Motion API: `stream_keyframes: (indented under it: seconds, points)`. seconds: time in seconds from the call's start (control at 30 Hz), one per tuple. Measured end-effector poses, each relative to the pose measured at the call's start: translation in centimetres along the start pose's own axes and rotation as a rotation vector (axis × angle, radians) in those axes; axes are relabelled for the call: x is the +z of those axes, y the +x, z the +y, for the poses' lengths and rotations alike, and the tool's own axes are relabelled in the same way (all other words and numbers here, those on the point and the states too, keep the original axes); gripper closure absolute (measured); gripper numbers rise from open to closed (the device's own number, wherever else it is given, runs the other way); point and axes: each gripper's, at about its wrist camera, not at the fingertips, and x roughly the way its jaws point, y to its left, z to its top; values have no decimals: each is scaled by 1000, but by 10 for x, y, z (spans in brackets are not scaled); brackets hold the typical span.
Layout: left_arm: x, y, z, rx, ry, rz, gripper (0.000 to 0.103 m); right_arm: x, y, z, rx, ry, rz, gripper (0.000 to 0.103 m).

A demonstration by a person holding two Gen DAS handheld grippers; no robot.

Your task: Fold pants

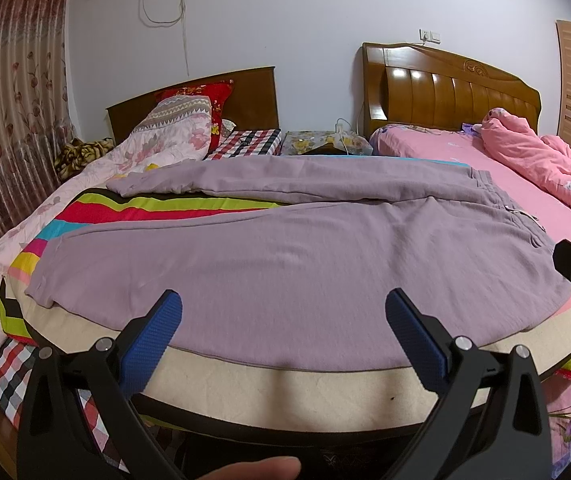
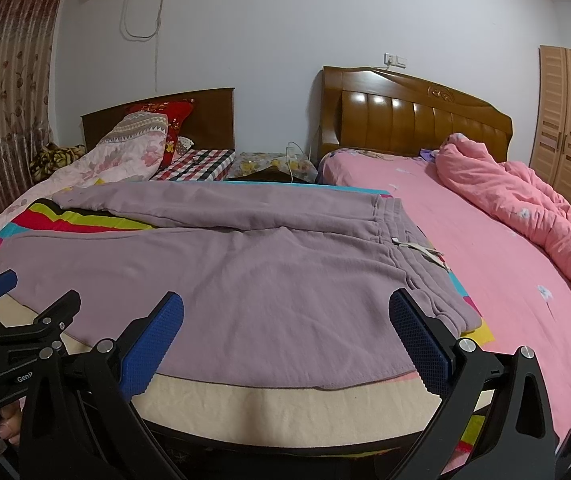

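Note:
Mauve sweatpants (image 1: 285, 256) lie spread flat on the bed, waistband with a drawstring to the right, the two legs stretching left with a gap between them. They also show in the right wrist view (image 2: 245, 272), waistband (image 2: 409, 248) at right. My left gripper (image 1: 283, 320) is open and empty, held above the near edge of the near leg. My right gripper (image 2: 285, 322) is open and empty, above the near edge by the hip and waistband. The left gripper shows at the left edge of the right wrist view (image 2: 25, 300).
The pants rest on a striped colourful sheet (image 1: 133, 212) over a cream mat (image 1: 285, 388) at the bed's near edge. A pink quilt (image 2: 525, 200) is bunched on the right bed. A floral quilt and pillows (image 1: 165, 132) lie far left. A nightstand (image 1: 321, 142) stands between the headboards.

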Motion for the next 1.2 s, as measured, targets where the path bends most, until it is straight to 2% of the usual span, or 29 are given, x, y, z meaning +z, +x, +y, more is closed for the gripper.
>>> stream_keyframes:
  seconds: [0.97,1.2]
  points:
    - [-3,-1,1,2,-3,5,1,-3,0,-4,-1,1,5,4]
    - [-7,-1,2,6,-2,5,1,-12,1,-9,-3,6,9,4]
